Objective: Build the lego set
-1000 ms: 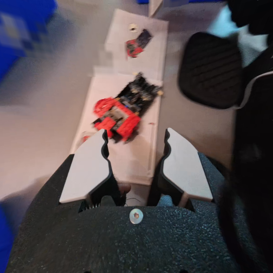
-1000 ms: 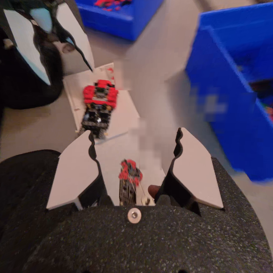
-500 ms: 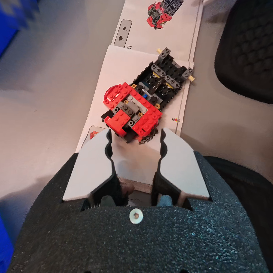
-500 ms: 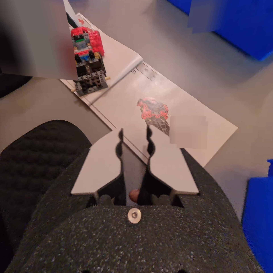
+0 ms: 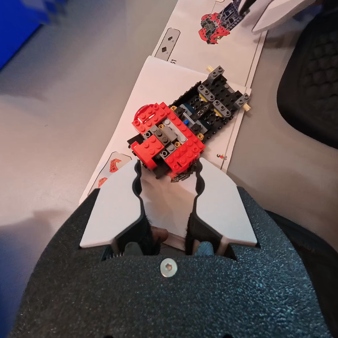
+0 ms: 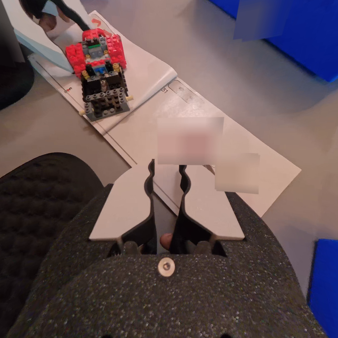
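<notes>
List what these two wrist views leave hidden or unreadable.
- Left wrist view: the lego car's near end sits behind the left hand-held gripper; contact unclear.
- Left wrist view: the right hand-held gripper is cut by the top edge, so its jaws are unclear here.
- Right wrist view: mosaic patches hide the instruction booklet's printed picture.
- Right wrist view: the blue bins are cropped; contents unseen.

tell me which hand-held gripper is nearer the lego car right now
Left. The left hand-held gripper has its open fingertips right at the red front of the lego car. The right hand-held gripper sits farther off, over the instruction booklet.
</notes>
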`<state>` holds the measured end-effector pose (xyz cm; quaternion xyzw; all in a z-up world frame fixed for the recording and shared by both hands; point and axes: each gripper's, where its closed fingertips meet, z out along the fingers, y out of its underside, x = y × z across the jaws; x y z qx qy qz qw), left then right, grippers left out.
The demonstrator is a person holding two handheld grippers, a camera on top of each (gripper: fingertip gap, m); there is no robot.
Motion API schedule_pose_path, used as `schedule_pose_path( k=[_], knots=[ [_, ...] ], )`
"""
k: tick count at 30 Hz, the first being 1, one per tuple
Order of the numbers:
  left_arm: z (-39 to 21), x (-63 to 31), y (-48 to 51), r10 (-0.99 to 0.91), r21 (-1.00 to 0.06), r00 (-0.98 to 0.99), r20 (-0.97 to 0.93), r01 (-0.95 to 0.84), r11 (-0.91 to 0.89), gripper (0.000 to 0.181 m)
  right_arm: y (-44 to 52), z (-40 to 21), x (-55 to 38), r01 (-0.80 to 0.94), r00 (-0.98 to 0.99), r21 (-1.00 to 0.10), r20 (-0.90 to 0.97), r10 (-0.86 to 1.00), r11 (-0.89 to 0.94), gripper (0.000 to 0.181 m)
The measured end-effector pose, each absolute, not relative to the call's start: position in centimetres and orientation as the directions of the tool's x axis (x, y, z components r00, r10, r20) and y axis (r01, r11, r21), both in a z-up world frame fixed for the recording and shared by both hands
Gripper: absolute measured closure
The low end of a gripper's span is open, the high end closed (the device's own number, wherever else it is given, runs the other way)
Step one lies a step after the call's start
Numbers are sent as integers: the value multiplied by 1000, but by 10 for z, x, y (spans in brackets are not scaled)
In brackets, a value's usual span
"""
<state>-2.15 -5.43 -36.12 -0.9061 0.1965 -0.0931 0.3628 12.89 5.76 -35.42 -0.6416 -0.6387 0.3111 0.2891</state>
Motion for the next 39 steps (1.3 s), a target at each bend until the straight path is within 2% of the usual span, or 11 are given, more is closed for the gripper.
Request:
schedule_pose_path(
  k=[3, 5, 8, 24, 39],
  knots=[
    [-361, -21, -54, -411, -696, 911, 34, -274, -664, 124, 60, -351, 125, 617, 3, -786, -58, 998, -47, 158],
    [-361, -21, -54, -407, -697, 913, 33, -271, -664, 124, 64, -351, 124, 617, 13, -786, -41, 999, -40, 174],
    [-362, -21, -54, -406, -697, 913, 29, -273, -663, 123, 74, -353, 124, 629, 28, -778, 22, 999, 0, 180],
    [-359, -20, -54, -412, -724, 907, 82, -230, -651, 123, 74, -365, 123, 637, 34, -771, 13, 999, -11, 181],
    [-357, -21, -55, -420, -744, 906, 54, -244, -622, 124, 74, -365, 123, 637, 35, -771, 12, 999, -13, 180]
  ],
)
